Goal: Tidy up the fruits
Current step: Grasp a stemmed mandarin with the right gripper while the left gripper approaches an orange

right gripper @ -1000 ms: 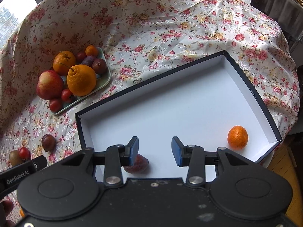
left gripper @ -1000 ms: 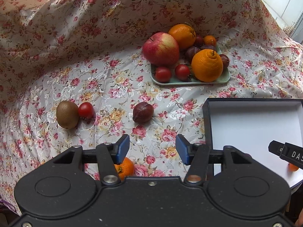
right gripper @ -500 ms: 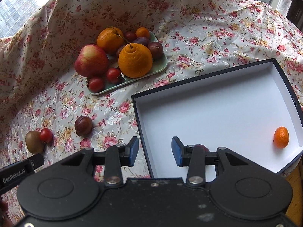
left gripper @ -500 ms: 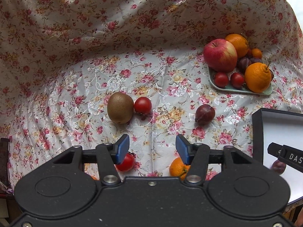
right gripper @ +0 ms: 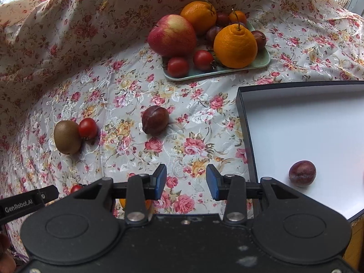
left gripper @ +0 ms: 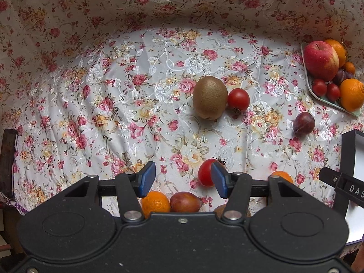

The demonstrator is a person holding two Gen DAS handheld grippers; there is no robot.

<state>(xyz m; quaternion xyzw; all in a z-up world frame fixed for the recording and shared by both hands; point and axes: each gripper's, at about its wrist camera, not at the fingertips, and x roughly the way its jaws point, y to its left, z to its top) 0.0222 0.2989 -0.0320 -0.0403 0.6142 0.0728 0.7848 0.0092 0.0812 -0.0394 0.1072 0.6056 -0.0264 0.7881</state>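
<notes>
Inside the white box (right gripper: pixel 307 125) only one plum (right gripper: pixel 302 173) shows; beside it kiwi (right gripper: pixel 67 137), tomato (right gripper: pixel 88 128), another plum (right gripper: pixel 155 119) wait loose. Left gripper (left gripper: pixel 183 179) and right gripper (right gripper: pixel 186 181) both parted, empty.

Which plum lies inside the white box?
The plum near the box's front left corner; another plum lies loose on the cloth, the rest on the tray.
</notes>
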